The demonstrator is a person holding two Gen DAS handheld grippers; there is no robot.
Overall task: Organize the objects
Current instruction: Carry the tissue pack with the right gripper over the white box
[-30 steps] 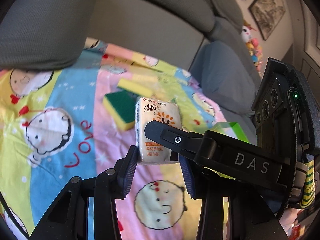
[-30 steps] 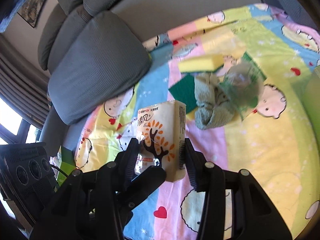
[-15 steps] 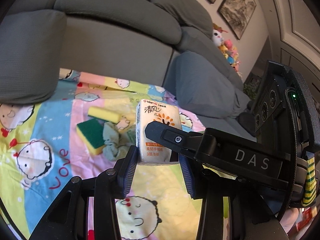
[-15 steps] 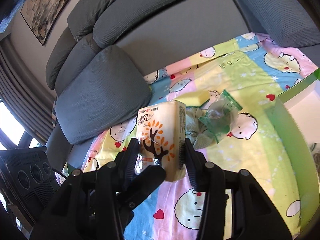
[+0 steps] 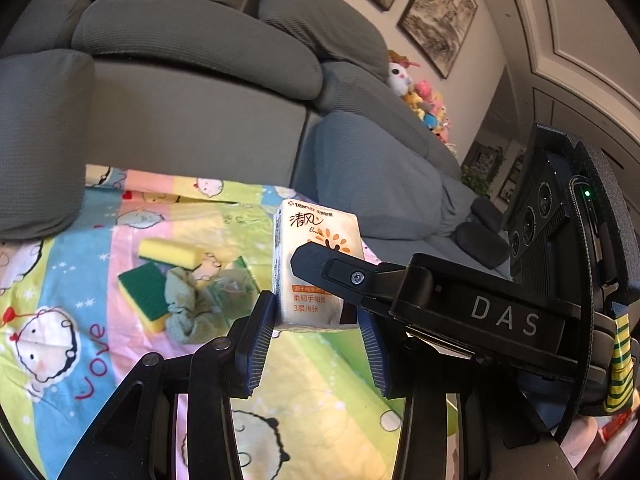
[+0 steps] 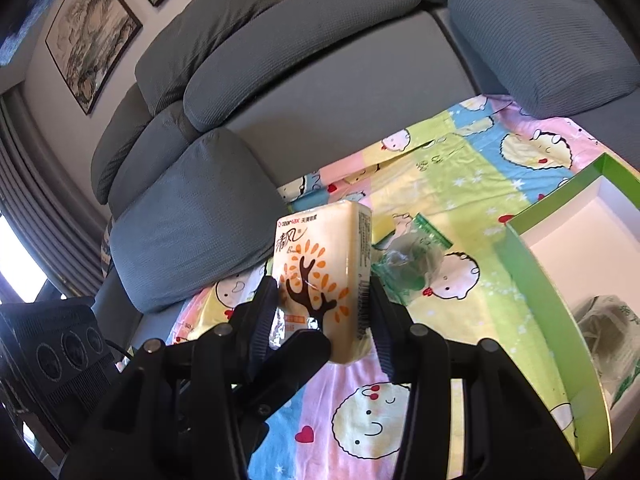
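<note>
Both grippers pinch one tissue pack (image 5: 316,268) above the sheet (image 5: 100,248): the left gripper (image 5: 316,344) has its fingers pressed on the pack's lower sides, and the right gripper (image 6: 324,320) clamps the same pack (image 6: 324,276) (upright, tree print facing the camera). On the sheet beyond, left of the pack, lie two sponges (image 5: 148,292), a green cloth (image 5: 184,308) and a clear bag (image 5: 232,284). A green box (image 6: 552,320) sits at the right, a bagged item inside.
</note>
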